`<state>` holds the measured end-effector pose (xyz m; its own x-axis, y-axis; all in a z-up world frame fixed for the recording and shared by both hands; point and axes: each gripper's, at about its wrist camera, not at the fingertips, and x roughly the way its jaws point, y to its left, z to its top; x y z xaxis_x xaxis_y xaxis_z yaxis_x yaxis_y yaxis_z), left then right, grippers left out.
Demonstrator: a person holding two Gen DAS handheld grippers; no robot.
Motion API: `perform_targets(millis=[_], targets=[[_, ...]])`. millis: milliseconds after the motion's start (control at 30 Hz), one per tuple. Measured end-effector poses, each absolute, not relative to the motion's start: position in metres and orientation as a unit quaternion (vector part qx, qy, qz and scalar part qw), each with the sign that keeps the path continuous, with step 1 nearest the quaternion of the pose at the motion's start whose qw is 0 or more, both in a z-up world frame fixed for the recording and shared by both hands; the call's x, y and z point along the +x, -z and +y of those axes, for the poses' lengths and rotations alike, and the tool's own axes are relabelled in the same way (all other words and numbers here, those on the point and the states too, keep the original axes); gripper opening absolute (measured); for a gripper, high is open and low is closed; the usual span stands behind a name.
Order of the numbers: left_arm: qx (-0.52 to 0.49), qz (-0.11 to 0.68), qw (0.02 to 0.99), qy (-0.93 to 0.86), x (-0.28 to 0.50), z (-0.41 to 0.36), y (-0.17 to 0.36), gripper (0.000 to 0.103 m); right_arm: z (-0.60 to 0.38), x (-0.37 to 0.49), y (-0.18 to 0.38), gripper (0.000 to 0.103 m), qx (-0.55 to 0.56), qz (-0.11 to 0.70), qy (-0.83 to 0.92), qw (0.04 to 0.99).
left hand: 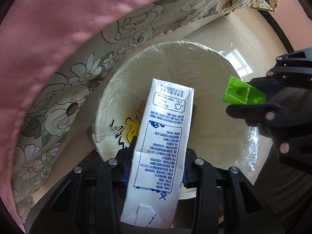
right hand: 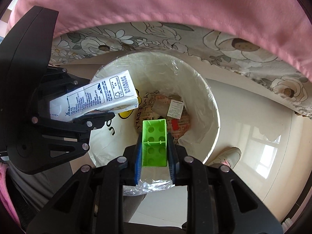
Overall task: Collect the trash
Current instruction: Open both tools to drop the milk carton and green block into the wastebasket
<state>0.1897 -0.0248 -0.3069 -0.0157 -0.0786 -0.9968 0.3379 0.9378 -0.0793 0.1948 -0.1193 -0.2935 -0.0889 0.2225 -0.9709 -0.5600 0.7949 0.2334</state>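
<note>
Pink cloth [right hand: 175, 3] overhangs floral fabric [right hand: 243, 52]; a white shoe [right hand: 227, 156] on glossy floor [right hand: 253, 107].

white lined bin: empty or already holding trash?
Holding trash: printed paper wrappers lie at the bottom of the white plastic-lined round bin.

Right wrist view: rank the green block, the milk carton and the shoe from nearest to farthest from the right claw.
1. green block, clamped in the right claw over the bin.
2. milk carton, up left, held by the left claw.
3. shoe, on the floor outside the bin, right.

"FSC" on white carton [left hand: 163, 136]
</note>
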Motion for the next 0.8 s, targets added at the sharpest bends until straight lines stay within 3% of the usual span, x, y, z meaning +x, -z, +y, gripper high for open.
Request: perform_targets(millis=[367, 433, 500, 800], targets=[[0.055, 0.72, 0.678, 0.137, 0.197, -0.019, 0.343, 0.041, -0.119, 0.201, 0.338, 0.024, -0.124, 0.713, -0.274, 0.633], [0.055, 0.72, 0.679, 0.133, 0.198, -0.017, 0.344, 0.054, -0.118, 0.201, 0.345, 0.028, -0.133, 0.717, -0.268, 0.63], [0.056, 0.719, 0.68, 0.133, 0.197, -0.017, 0.345, 0.054, -0.117, 0.202, 0.348, 0.033, -0.142, 0.715, -0.265, 0.631], [0.062, 0.708, 0.69, 0.135, 0.187, -0.022, 0.336, 0.054, -0.117, 0.198, 0.327, 0.037, -0.155, 0.694, -0.266, 0.651]])
